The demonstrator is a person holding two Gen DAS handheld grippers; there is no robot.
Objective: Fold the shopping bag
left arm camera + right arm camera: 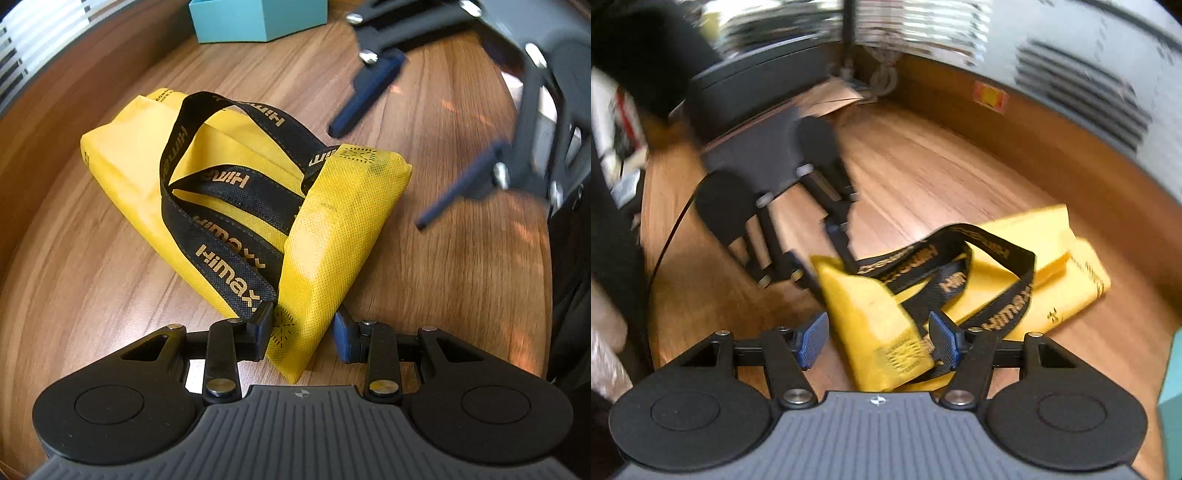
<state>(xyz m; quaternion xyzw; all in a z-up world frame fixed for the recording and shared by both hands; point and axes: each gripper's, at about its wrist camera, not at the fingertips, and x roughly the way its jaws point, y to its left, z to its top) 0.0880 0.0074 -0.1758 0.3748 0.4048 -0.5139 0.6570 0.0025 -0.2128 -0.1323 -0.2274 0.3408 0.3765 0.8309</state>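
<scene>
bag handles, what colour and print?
Black straps with repeated tan-gold "Himax" lettering, on the yellow bag. Clearest in the left wrist view.

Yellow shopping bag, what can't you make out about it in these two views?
- Left wrist view: yellow shopping bag, folded flap hides the underside; left tongs hide its near tip.
- Right wrist view: motion blur smears the black straps' lettering; whether the right tongs touch the fabric is unclear.

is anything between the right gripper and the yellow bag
Nothing visible does. The right gripper is open, with a folded corner of the yellow bag already between its fingers. The only thing near is the bag's own black strap, looped loosely beside the right finger.
</scene>
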